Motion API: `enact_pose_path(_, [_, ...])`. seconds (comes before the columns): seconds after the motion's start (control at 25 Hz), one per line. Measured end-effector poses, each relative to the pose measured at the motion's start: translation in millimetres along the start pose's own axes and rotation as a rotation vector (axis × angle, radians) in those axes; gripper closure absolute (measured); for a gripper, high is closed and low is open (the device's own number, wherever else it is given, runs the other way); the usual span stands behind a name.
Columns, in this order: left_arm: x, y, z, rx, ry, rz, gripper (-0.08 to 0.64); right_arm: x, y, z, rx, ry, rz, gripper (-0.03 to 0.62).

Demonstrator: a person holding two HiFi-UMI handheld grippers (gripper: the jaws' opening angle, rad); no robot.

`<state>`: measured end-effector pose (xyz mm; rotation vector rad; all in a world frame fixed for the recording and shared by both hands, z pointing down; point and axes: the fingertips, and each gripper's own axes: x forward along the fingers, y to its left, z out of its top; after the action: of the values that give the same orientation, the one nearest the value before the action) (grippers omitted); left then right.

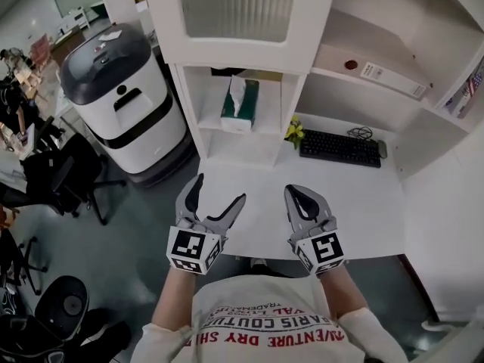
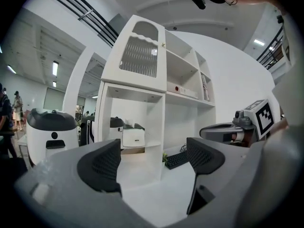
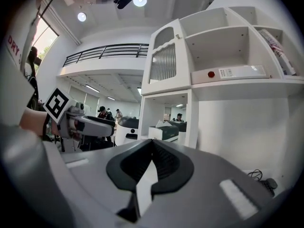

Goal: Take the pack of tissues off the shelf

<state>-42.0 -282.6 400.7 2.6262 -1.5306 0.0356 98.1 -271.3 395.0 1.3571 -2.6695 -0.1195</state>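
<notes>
Tissues (image 1: 239, 106), upper centre; left gripper (image 1: 219, 190) agape, right gripper (image 1: 296, 195) closed, both empty; risk: wide jaws may clip the narrow shelf (image 1: 266, 128).

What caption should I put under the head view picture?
Open left gripper and shut right gripper hover above a white desk, facing the green tissue pack on the shelf.
</notes>
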Motion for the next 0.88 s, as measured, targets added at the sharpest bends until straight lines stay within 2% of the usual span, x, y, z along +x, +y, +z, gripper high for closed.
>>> enact_pose_path(0.2, [45, 15, -3, 0.042, 0.015, 0.073, 0.118, 32, -32, -2, -0.014, -0.017, 0.06, 0.591])
enact_pose_path(0.4, [89, 37, -2, 0.053, 0.006, 0.144, 0.115, 58, -55, -13, -0.001, -0.005, 0.096, 0.591])
enact_pose_path(0.76, [161, 62, 1, 0.089, 0.02, 0.193, 0.068, 91, -90, -29, 0.032, 0.009, 0.113, 0.591])
enact_pose_path(0.88, [175, 72, -5, 0.076, 0.037, 0.229, 0.048, 100, -95, -35, 0.04, 0.014, 0.122, 0.591])
